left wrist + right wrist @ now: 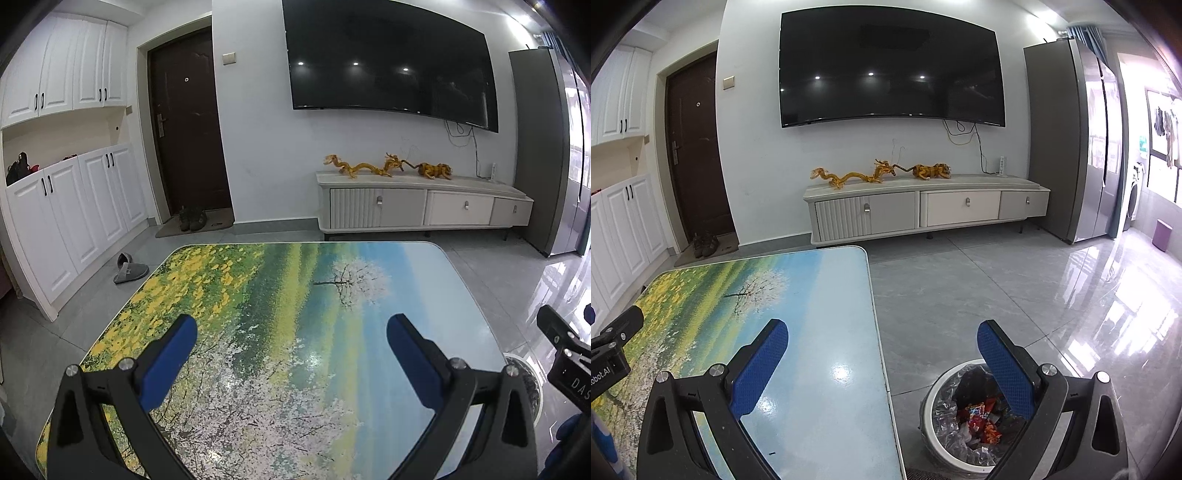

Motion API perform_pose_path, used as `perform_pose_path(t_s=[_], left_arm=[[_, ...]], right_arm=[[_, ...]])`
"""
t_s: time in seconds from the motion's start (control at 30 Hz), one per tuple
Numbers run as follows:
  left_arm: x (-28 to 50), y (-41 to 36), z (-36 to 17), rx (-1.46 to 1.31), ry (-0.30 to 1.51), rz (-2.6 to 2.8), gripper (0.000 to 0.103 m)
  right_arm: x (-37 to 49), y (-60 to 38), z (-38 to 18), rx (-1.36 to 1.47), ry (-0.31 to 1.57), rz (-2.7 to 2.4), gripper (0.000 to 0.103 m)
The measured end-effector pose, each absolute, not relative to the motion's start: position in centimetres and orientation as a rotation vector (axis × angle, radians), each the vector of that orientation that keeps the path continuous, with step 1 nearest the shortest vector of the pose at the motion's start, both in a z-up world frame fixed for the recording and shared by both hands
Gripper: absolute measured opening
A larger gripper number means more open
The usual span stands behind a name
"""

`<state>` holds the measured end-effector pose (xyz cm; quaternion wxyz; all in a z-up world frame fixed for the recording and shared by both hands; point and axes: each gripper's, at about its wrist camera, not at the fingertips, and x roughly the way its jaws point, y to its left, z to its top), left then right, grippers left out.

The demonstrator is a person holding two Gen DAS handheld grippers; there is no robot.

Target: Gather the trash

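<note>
Both grippers, left gripper (291, 328) and right gripper (882, 334), hang spread wide, holding nothing, over the painted table (827, 306). Right of it, red wrappers (979, 417) fill the lined bin (929, 402), half hidden behind a blue finger.

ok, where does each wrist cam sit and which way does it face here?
Left wrist: on the left gripper, above the printed table, facing the TV wall; its open blue fingers show, with the right gripper at the right edge.
Right wrist: on the right gripper, over the table's right edge and the trash bin; fingers open.
Shared: table, TV, TV cabinet, door.
</note>
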<state>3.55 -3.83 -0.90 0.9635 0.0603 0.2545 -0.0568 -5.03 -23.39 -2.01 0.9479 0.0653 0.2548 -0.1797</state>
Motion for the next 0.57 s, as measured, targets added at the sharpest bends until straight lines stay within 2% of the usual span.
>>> perform_pose_path(t_s=[0.57], left_arm=[[3.87,-3.9,-1.26,0.121,0.518,-0.129,0.103]], right_arm=[[-5.03,-23.05,-1.88,0.094,0.51,-0.39,0.103]])
